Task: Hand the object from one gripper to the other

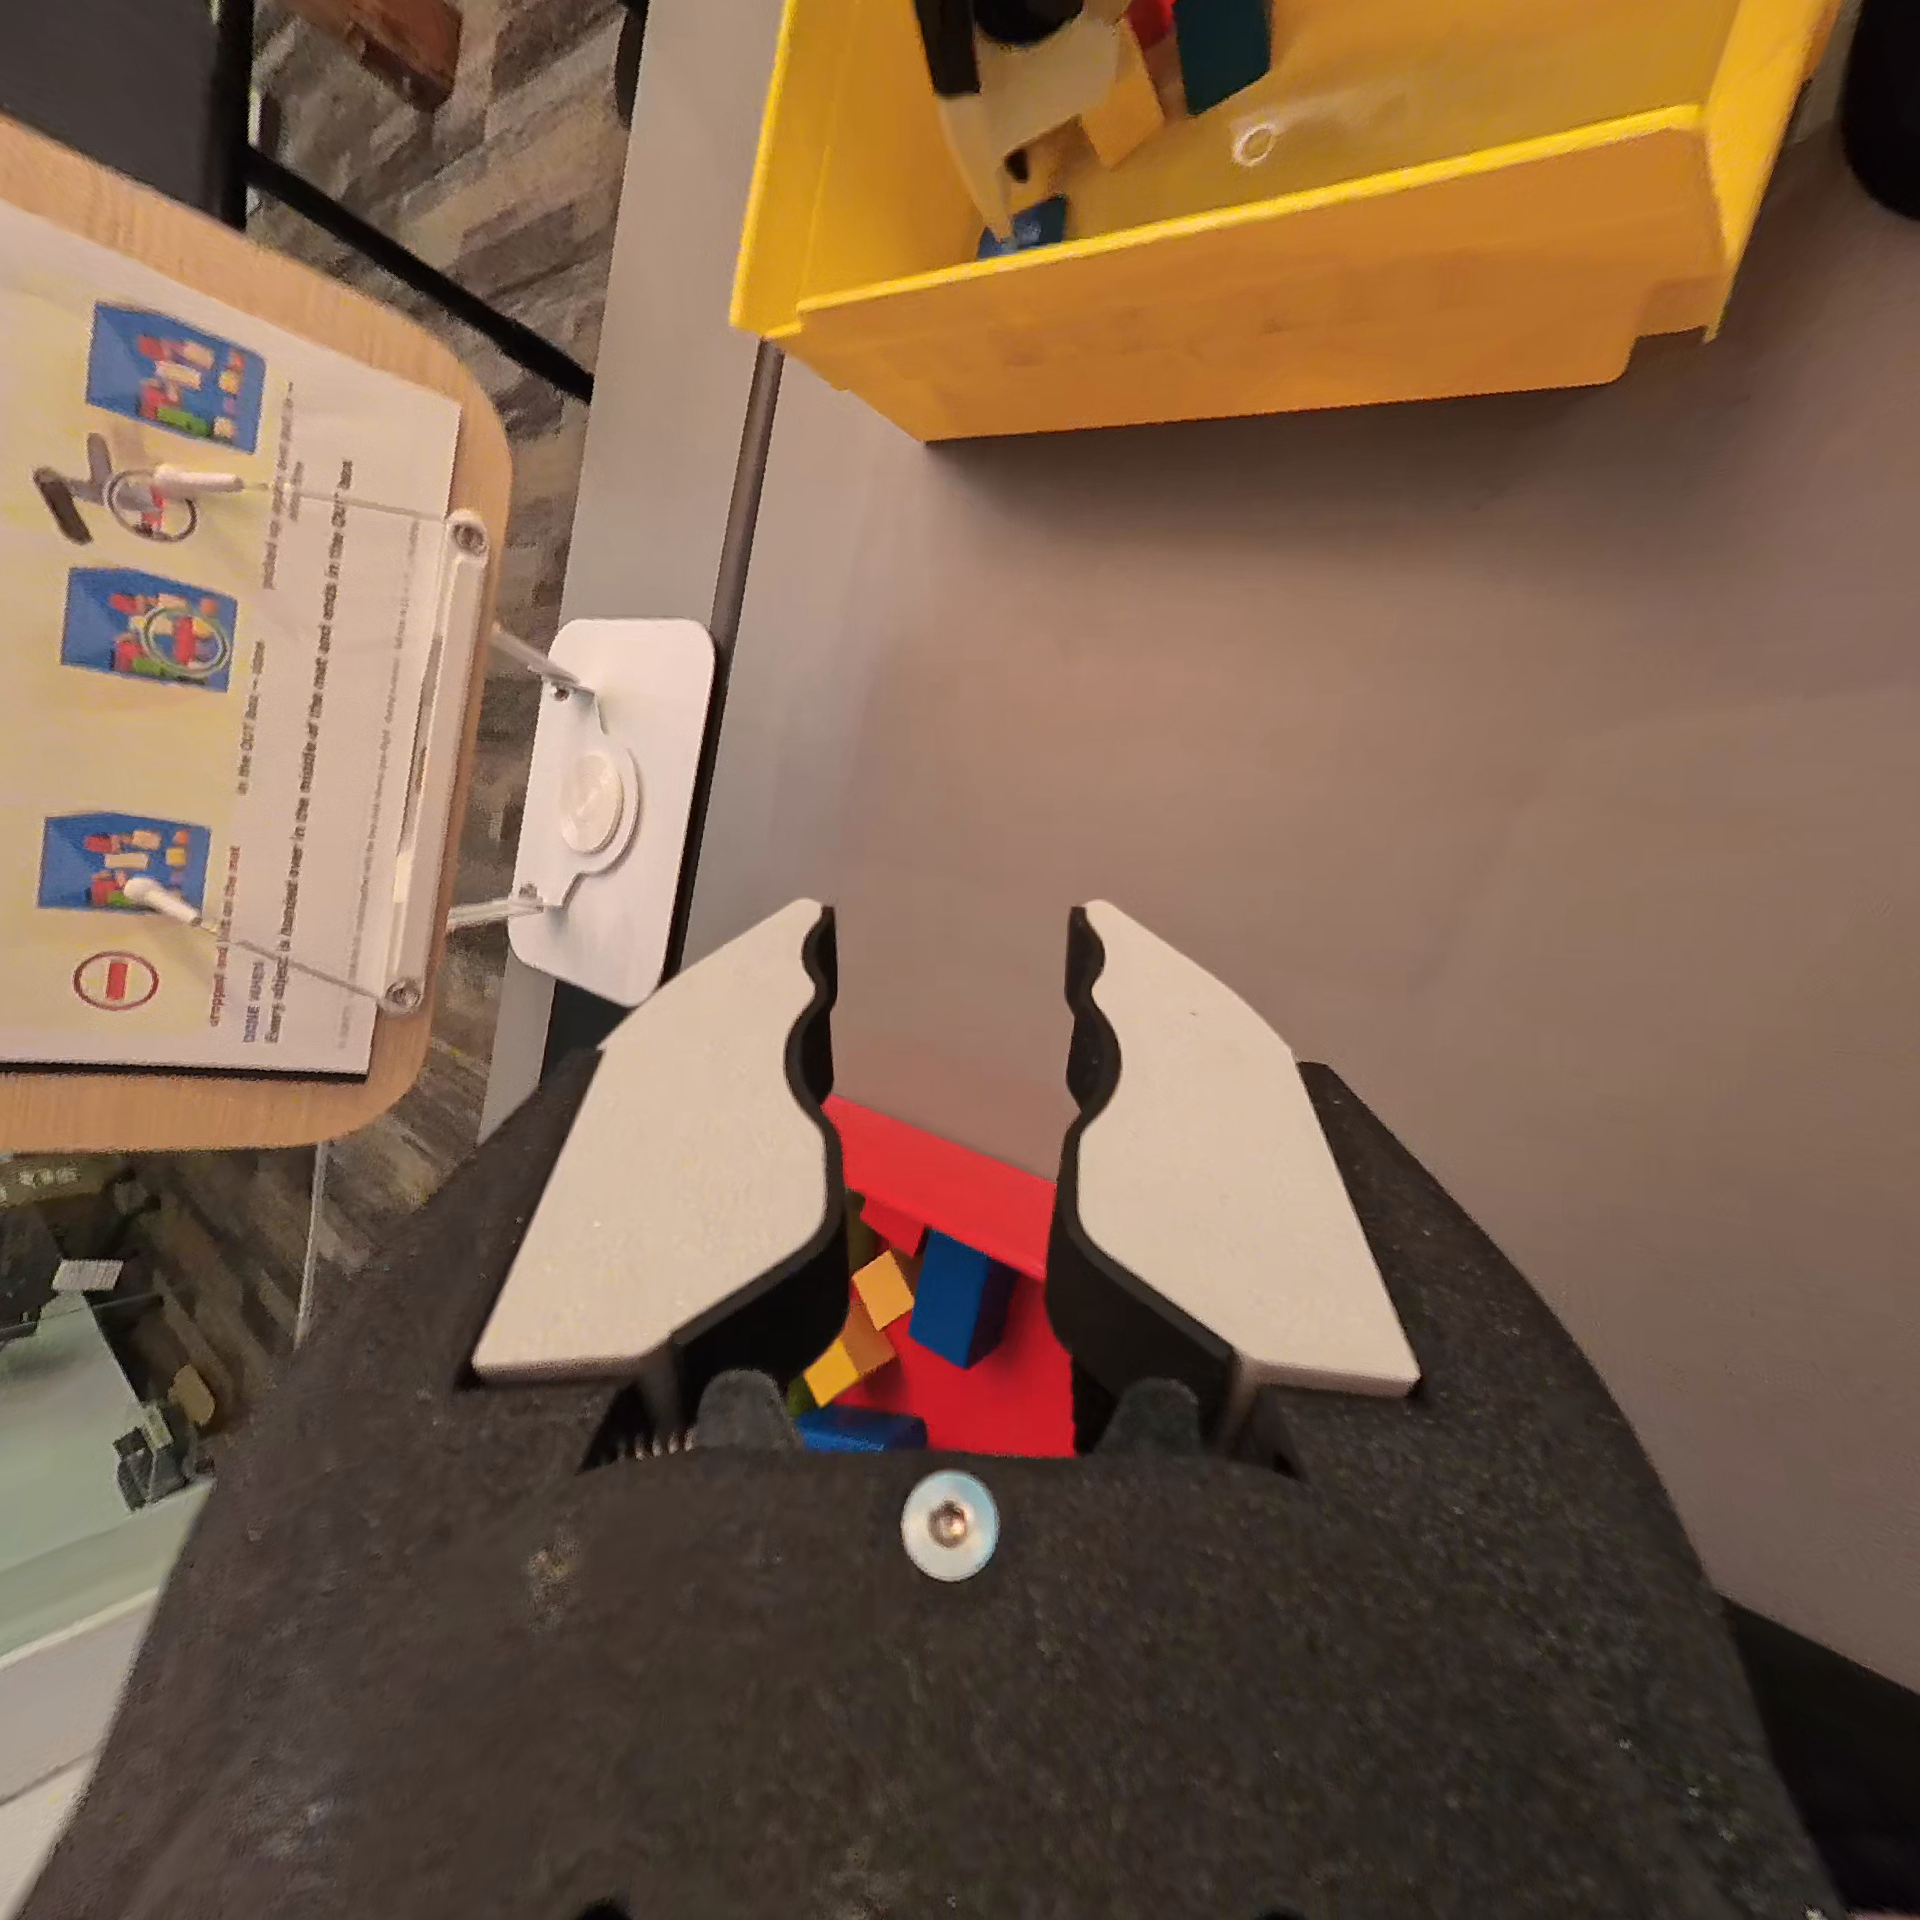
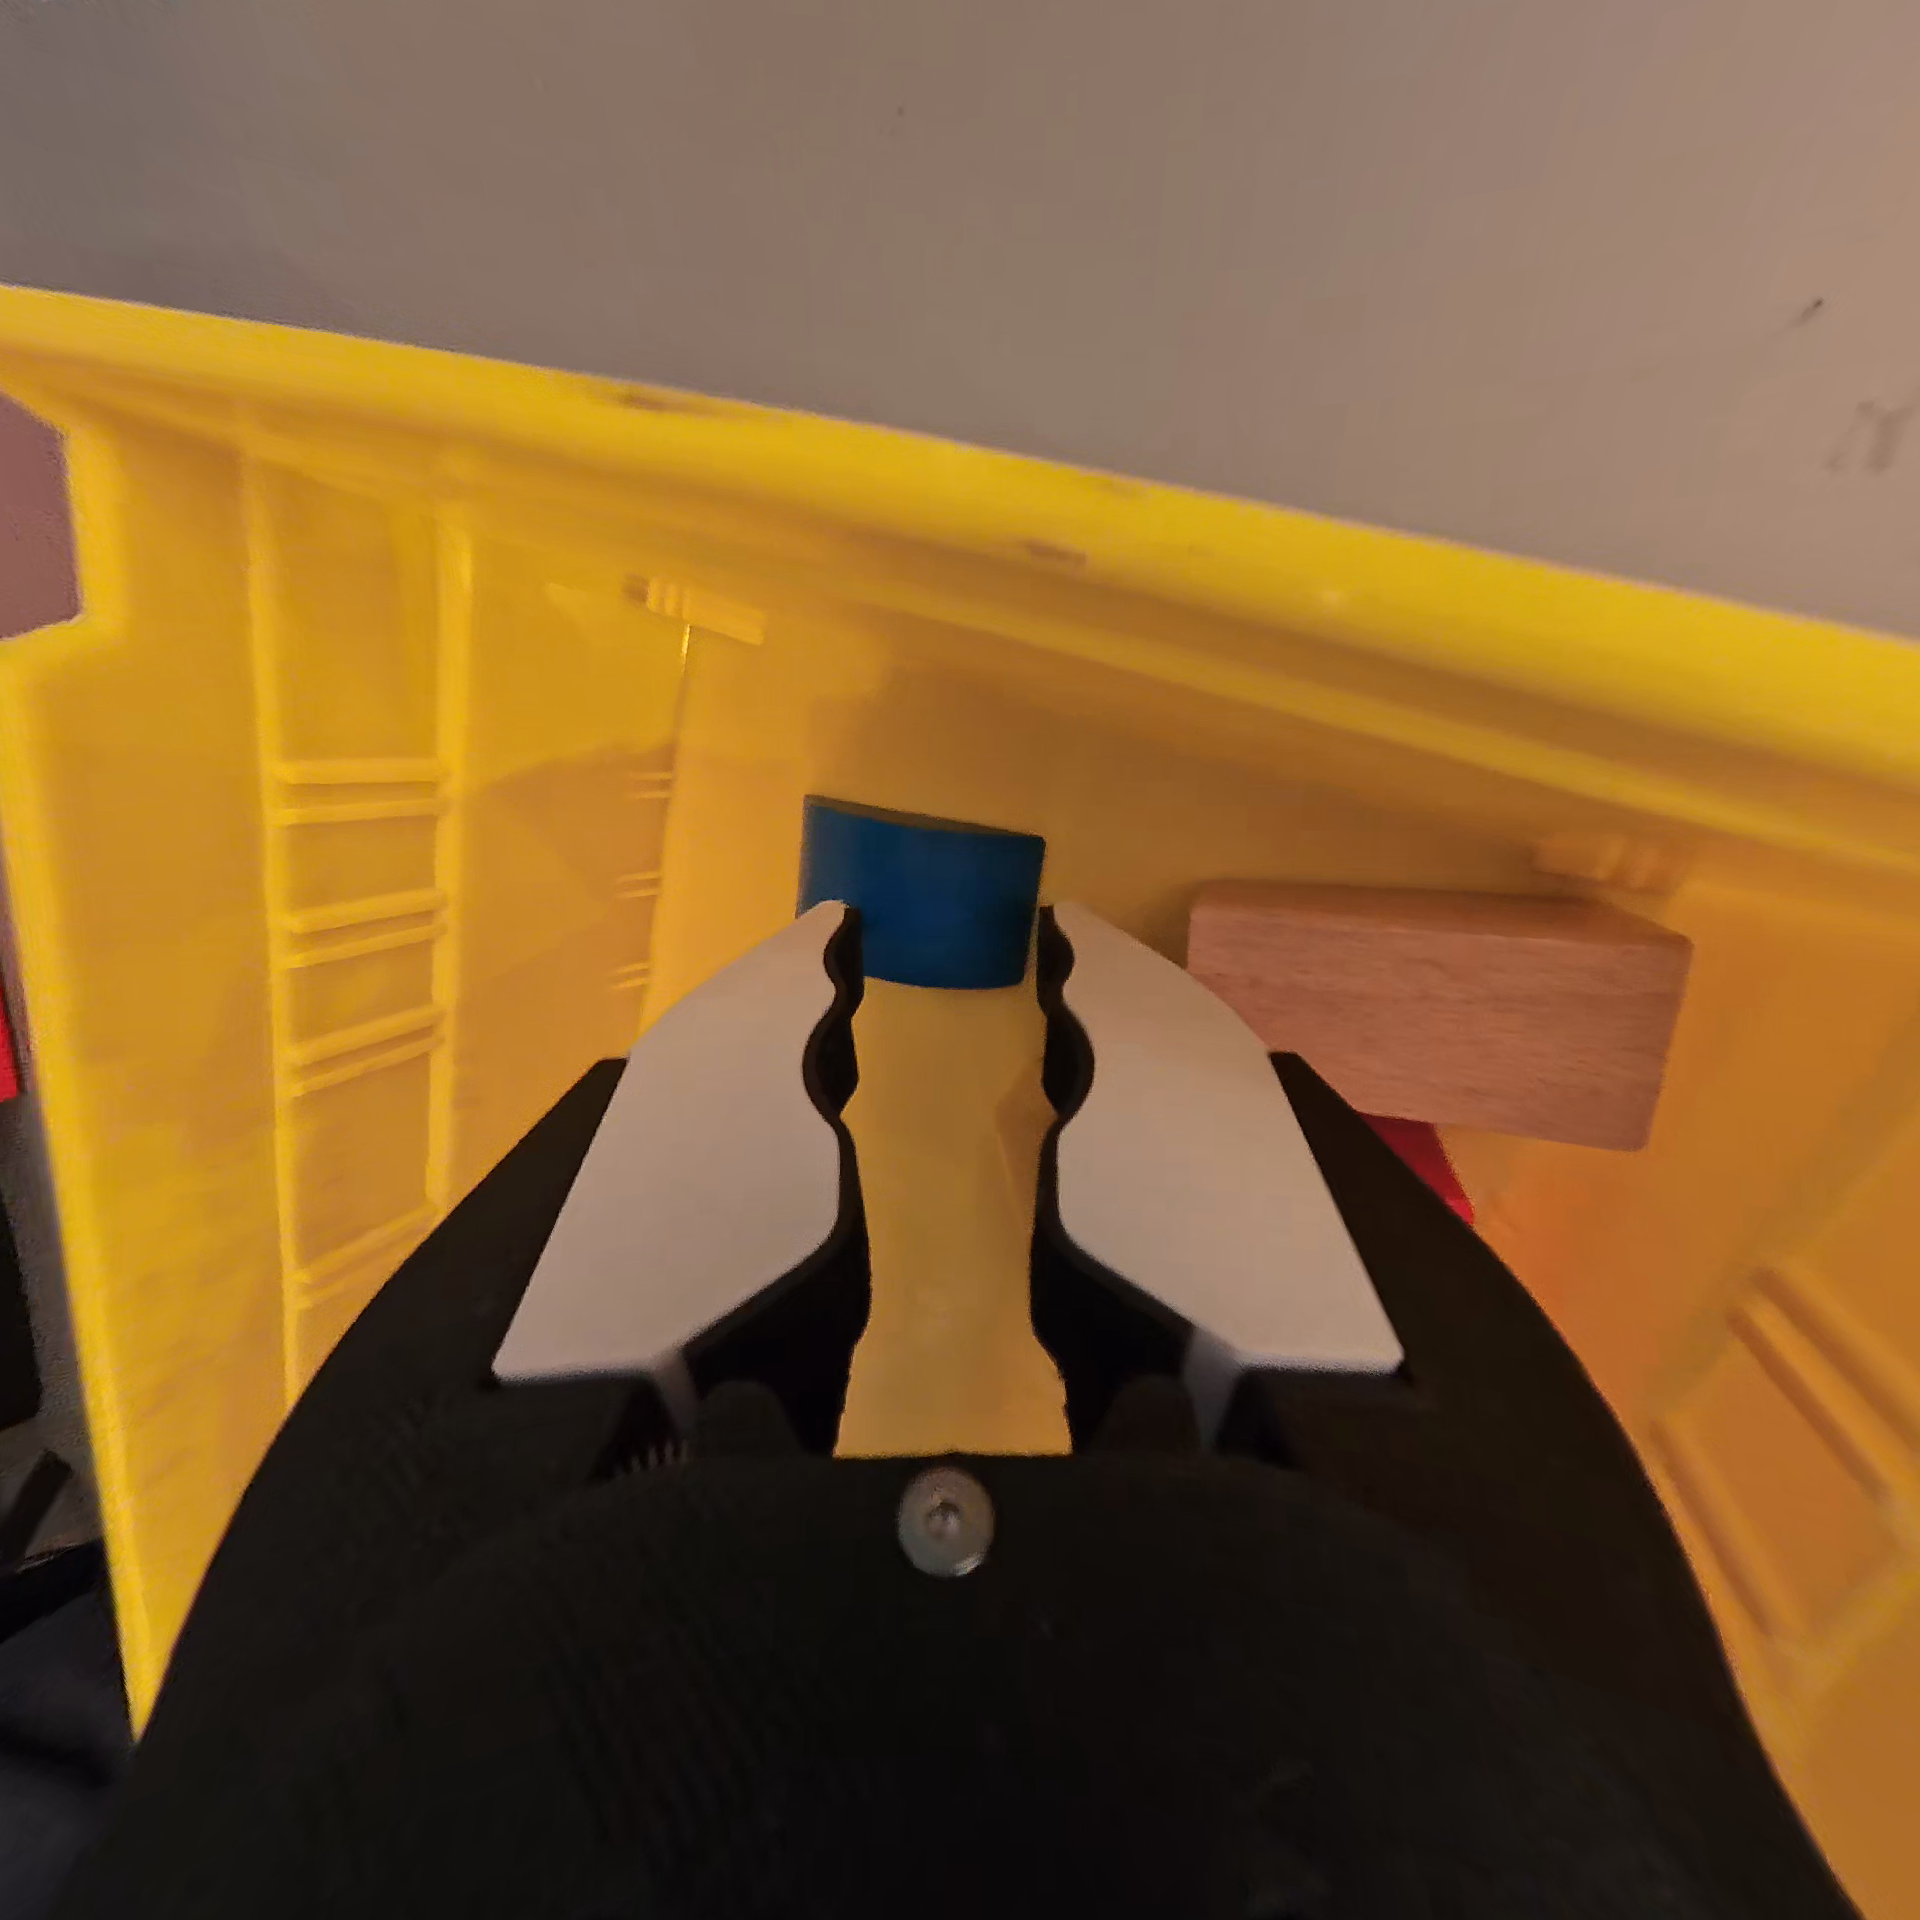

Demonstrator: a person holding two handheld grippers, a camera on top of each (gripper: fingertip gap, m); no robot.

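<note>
Blue block (image 2: 920, 899) sits between the right gripper's (image 2: 945, 920) parted fingertips.

Cylinder (image 2: 920, 899) in bin (image 2: 1351, 623) (block (image 2: 1434, 1013) rightward)

Left gripper (image 1: 951, 925): grainy black body, two pale grey fingers (image 1: 675, 1164) with wavy black inner edges, one silver screw (image 1: 949, 1525). Right gripper (image 2: 945, 920): same build, smoother black body.

Both wrist views: yellow bin (image 1: 1195, 312) shared
</note>
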